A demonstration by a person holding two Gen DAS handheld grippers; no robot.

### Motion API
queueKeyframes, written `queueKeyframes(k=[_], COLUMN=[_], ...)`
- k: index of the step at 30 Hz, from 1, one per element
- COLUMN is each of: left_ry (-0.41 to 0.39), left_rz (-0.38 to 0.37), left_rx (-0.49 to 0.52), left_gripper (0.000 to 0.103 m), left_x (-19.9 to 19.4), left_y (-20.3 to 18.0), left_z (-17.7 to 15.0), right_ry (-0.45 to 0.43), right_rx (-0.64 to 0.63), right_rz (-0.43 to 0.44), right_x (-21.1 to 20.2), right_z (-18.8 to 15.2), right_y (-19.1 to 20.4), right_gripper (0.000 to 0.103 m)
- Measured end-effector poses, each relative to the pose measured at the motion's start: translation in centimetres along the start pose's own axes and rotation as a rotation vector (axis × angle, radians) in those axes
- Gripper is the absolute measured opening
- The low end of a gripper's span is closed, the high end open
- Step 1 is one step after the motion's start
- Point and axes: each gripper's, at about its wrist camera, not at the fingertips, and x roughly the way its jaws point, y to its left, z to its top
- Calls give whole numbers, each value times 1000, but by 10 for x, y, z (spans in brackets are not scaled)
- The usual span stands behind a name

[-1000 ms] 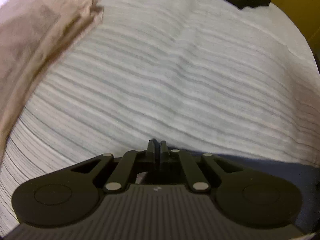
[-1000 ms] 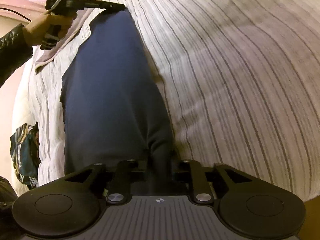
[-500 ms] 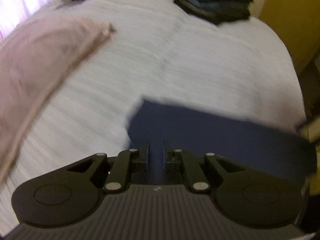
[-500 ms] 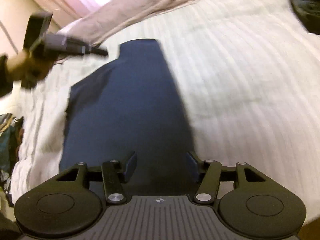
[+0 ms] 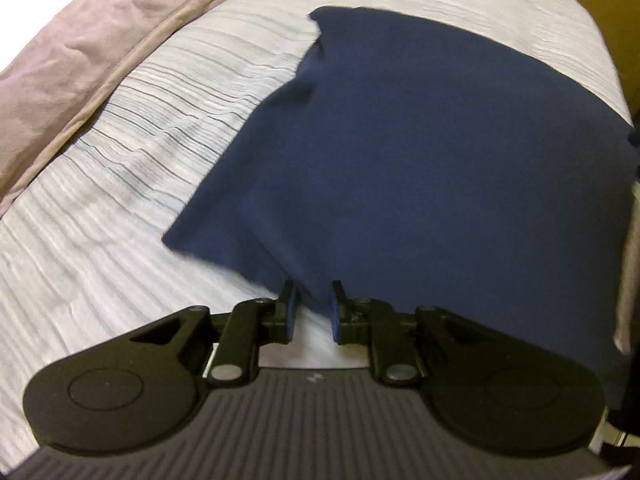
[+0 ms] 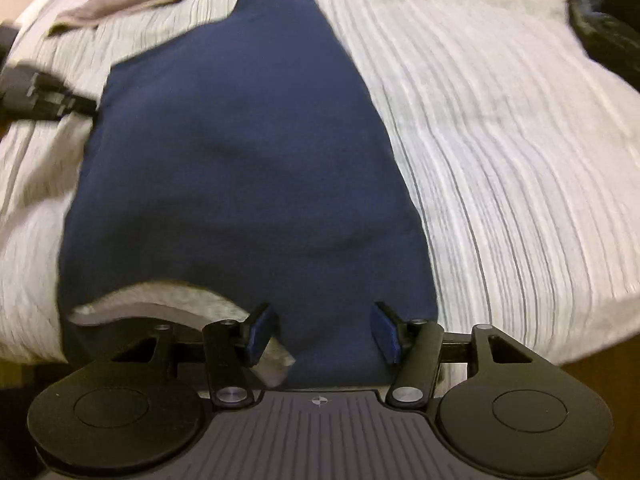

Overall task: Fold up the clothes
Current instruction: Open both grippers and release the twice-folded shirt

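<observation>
The left gripper (image 5: 312, 304) is opening slightly, the right gripper (image 6: 324, 330) is gaping half-wide, both empty; the navy garment's (image 5: 420, 168) seven o'clock corner is risking springing unfolded.

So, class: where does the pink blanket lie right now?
In the left wrist view, the pink blanket lies at upper left on the striped bedcover, left of the navy garment, not touching it.

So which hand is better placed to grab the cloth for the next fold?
Probably right: the right gripper, jaws just opened wide, straddles the cloth at its near edge. The left gripper, jaws just opening, has only a corner between them.
</observation>
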Motion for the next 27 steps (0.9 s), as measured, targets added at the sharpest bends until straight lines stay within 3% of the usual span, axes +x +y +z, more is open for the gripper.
queueKeyframes(k=[2,3,4,5,7,9,11,13,16,22,24,27], left_ry=[-31,-47,-62,-76,-108,-141,-175,-204,-206,-231,-227,-197], left_rz=[-23,-35,-52,-80,-136,-171,-123,-8,65,122,121,107], left_rx=[39,58,85,128,233,359,559,761,919,953,947,877], left_gripper=[17,19,19,20,25,39,65,68,68,68,67,49], left_x=[-15,-23,-31,-37,-49,-54,-55,-48,-35,-12,-5,-4], left_y=[-17,-25,-36,-51,-88,-125,-165,-198,-227,-242,-245,-243], left_z=[-13,-20,-27,-34,-51,-68,-90,-112,-133,-130,-126,-118], right_ry=[-19,-26,-32,-38,-35,-21,-21,-21,-32,-60,-74,-117], right_rx=[19,22,7,-19,-73,-121,-140,-159,-152,-148,-236,-487], right_rz=[5,11,12,18,29,38,52,66,70,56,39,11], right_x=[-9,-12,-14,-15,-15,-13,-11,-9,-13,-21,-22,-20], right_z=[-4,-5,-8,-10,-14,-17,-24,-30,-41,-62,-70,-84], right_y=[12,19,25,32,47,58,62,66,57,42,50,78], right_gripper=[58,66,81,84,84,84,84,84,84,84,84,84])
